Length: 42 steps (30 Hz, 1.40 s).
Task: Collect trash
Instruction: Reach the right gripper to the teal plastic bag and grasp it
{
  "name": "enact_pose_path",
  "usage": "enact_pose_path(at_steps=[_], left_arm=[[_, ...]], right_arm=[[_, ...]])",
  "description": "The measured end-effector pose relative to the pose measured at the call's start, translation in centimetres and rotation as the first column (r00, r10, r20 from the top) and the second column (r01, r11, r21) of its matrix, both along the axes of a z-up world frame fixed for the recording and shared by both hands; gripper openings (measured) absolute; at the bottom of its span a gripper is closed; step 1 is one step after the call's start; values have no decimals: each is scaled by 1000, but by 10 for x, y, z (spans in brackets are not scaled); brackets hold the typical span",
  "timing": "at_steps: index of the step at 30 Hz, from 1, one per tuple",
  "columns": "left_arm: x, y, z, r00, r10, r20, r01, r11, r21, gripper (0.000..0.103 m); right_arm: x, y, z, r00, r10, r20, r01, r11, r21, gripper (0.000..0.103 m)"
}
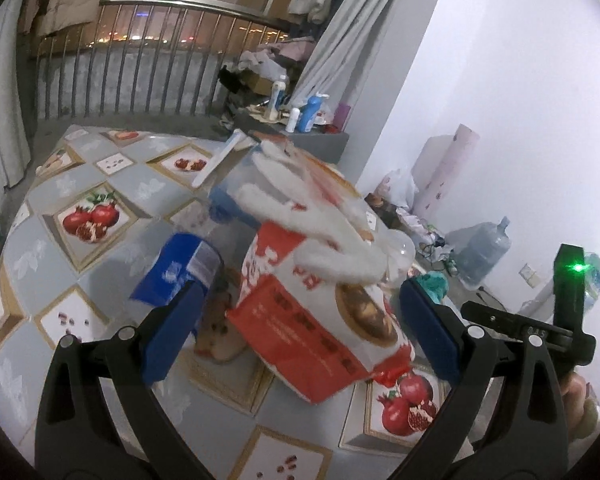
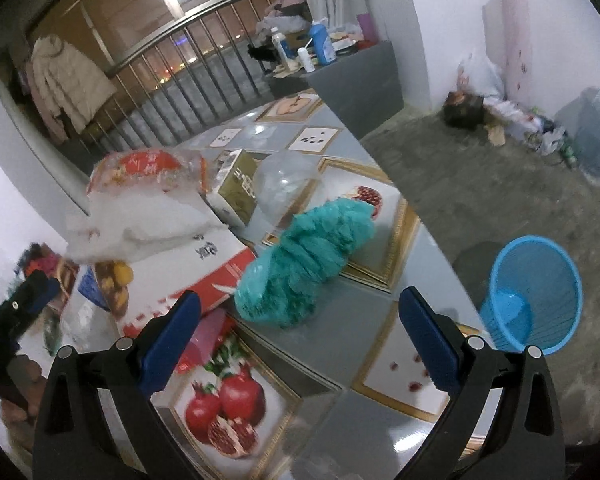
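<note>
Teal bag (image 2: 304,264) ahead, between wide-open empty right gripper (image 2: 300,334) jaws; long axis running up-right. Left gripper (image 1: 298,328) open, red-white bag (image 1: 320,320) between jaws, ungripped.

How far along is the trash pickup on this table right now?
Nothing looks done: the blue bin on the floor shows no trash inside. Both grippers, left and right, are open and hold nothing. Still on the table: the red and white bag, the teal bag, a blue box and a clear lid.
</note>
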<state>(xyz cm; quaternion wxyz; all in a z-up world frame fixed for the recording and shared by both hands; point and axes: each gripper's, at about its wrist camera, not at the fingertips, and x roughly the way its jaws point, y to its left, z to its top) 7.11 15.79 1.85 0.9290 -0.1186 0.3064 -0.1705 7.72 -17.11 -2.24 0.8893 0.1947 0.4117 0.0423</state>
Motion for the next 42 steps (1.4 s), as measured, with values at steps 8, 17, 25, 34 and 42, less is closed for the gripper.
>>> enact_pose_path(at_steps=[8,17,25,34,42], left_arm=[[24,5,24,997,-25,72,26,1000,-12,94],[75,-17,64,984,-162,75,156,985,74,83],[169,-25,61,965,-211,-154,237,957,170,83],[186,-57,29,961,-149,-234,245,854,459,62],[178,-58,37,973,-128,-191,211,828,520,37]], right_arm=[[19,-14,-7,999,-27,-34,31,994,103,95],[31,-26,-18,997,-43,-67,56,977,207,91],[47,-33,-29,994,-35,-108,66,952,298,90],[62,-28,-48,982,6,-191,64,932,357,73],[68,-29,-52,978,22,-206,60,920,387,58]])
